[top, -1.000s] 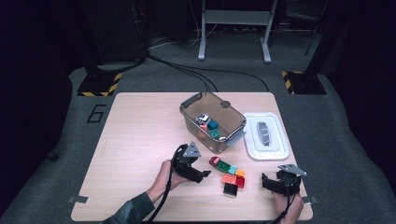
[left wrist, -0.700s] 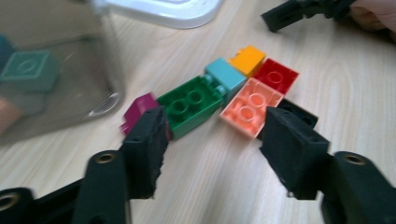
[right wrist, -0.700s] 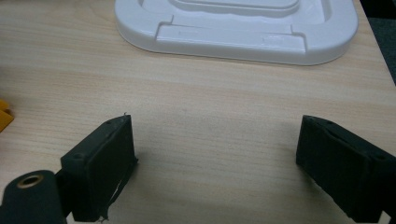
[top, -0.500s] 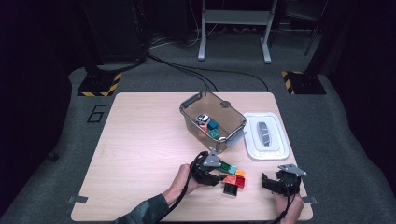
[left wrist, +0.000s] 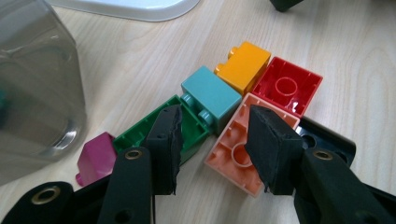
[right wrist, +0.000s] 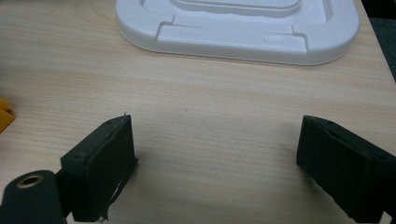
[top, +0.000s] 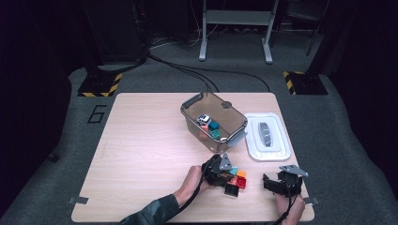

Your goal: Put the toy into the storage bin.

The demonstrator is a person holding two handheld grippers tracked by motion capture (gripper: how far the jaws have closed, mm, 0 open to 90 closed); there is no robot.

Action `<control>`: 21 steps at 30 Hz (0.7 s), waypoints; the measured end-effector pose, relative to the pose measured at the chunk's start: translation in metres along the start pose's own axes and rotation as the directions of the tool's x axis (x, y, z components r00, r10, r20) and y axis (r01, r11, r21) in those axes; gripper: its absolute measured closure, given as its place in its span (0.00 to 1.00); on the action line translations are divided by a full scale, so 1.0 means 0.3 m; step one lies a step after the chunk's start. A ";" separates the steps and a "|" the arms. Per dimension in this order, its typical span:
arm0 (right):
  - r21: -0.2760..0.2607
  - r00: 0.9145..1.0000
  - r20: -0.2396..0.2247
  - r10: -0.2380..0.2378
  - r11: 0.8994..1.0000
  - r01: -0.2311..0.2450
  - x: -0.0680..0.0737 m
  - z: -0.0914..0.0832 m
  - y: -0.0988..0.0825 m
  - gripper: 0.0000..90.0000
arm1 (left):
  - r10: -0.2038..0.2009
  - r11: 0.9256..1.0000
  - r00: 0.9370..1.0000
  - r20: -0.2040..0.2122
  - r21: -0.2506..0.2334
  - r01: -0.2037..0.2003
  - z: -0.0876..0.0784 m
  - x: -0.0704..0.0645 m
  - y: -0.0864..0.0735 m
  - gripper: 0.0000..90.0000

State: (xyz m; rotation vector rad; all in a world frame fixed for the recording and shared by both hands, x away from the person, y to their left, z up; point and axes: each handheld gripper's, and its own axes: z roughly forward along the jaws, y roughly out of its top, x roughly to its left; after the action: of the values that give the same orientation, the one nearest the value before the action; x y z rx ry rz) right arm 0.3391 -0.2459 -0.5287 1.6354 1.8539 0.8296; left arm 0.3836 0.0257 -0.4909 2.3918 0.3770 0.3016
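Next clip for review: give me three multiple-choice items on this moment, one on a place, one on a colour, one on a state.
1. Where is the white lid?
A. Inside the bin
B. On the table, right of the clear bin
C. Under the blocks

2. What colour is the block between the green block and the orange block?
A. Teal
B. White
C. Brown

3. How is the right gripper?
A. Open, nothing between its jaws
B. Shut on a red block
C. Shut on the lid

Key: 1 B, the high view shows the lid flat beside the bin. 2 A, the teal block lies between them. 3 A, bare wood shows between the wide jaws.
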 end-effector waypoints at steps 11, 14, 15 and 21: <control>0.002 1.000 0.000 0.001 1.000 -0.001 0.000 0.000 0.000 0.12 | 0.036 0.998 0.998 -0.051 0.044 -0.034 -0.033 -0.019 -0.055 0.58; 0.001 1.000 0.000 0.000 1.000 0.000 0.000 0.000 0.000 0.12 | 0.042 0.998 0.997 -0.067 0.059 -0.038 -0.048 -0.017 -0.072 0.56; -0.003 1.000 0.000 0.001 1.000 -0.001 0.000 0.001 0.000 0.12 | 0.039 0.998 0.997 -0.066 0.051 -0.036 -0.050 -0.014 -0.077 0.56; 0.002 1.000 0.001 0.001 1.000 -0.001 0.000 0.000 0.000 0.12 | 0.008 1.000 0.996 -0.084 0.024 -0.006 -0.088 0.008 -0.100 0.52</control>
State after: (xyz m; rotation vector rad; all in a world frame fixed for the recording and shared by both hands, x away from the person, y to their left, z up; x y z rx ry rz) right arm 0.3390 -0.2458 -0.5286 1.6372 1.8540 0.8278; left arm 0.3718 0.0640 -0.4911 2.4089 0.4130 0.4047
